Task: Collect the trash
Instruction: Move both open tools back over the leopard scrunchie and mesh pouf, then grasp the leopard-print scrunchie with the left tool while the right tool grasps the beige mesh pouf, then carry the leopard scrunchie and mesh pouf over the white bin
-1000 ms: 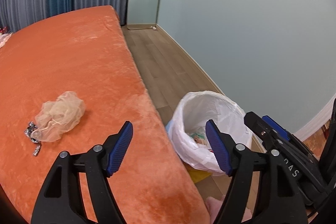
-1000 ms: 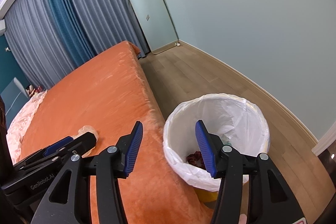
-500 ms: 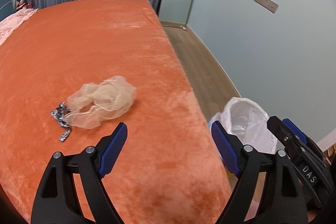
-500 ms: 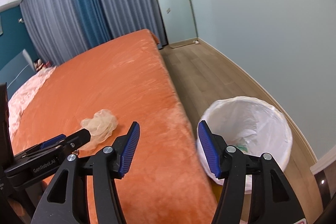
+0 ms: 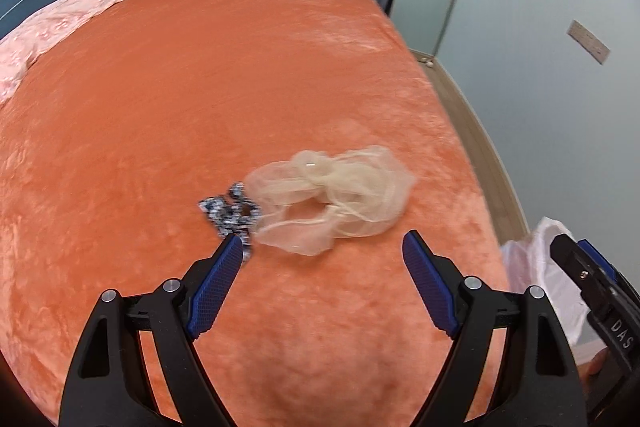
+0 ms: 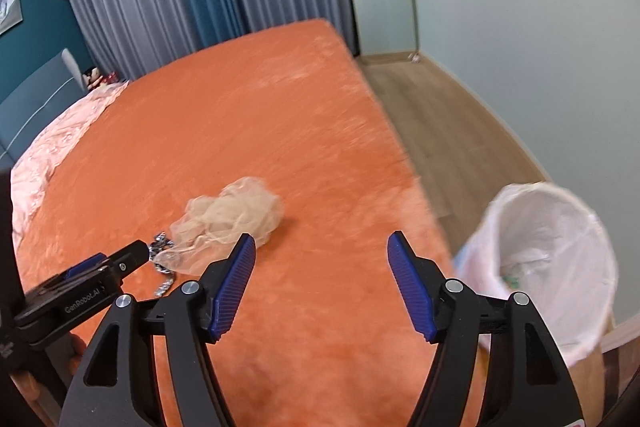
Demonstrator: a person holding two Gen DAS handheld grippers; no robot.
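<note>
Your left claw (image 5: 322, 253) is wide apart with nothing between its blue pads. Your right claw (image 6: 321, 255) is opening right now, and it holds nothing either.

The trash lies on the fuzzy orange bed cover (image 5: 200, 87). In the left wrist view, the crumpled see-through beige net bag (image 5: 332, 197) sits a little right of the middle of the frame, just above the claw tips. Touching its left side is a small crinkly black-and-silver wrapper (image 5: 230, 213), right by the tip of the left pad. In the right wrist view, the net bag is left of the middle, and the wrapper is low on the left, partly behind the tip of your other claw.

The net bag looks very light, soft and squishy. It will fold flat when you pinch it, so it probably will not break. Grab the thick bunched-up part in the middle, not a thin loose edge, which could slip out or snag on the fuzzy cover.

The wrapper looks thin, light and maybe slippery. Pinch it across its middle, low against the cover.

The round bin with the white plastic liner (image 6: 560, 251) stands on the wood floor, at the right of the right wrist view, beside the bed.
</note>
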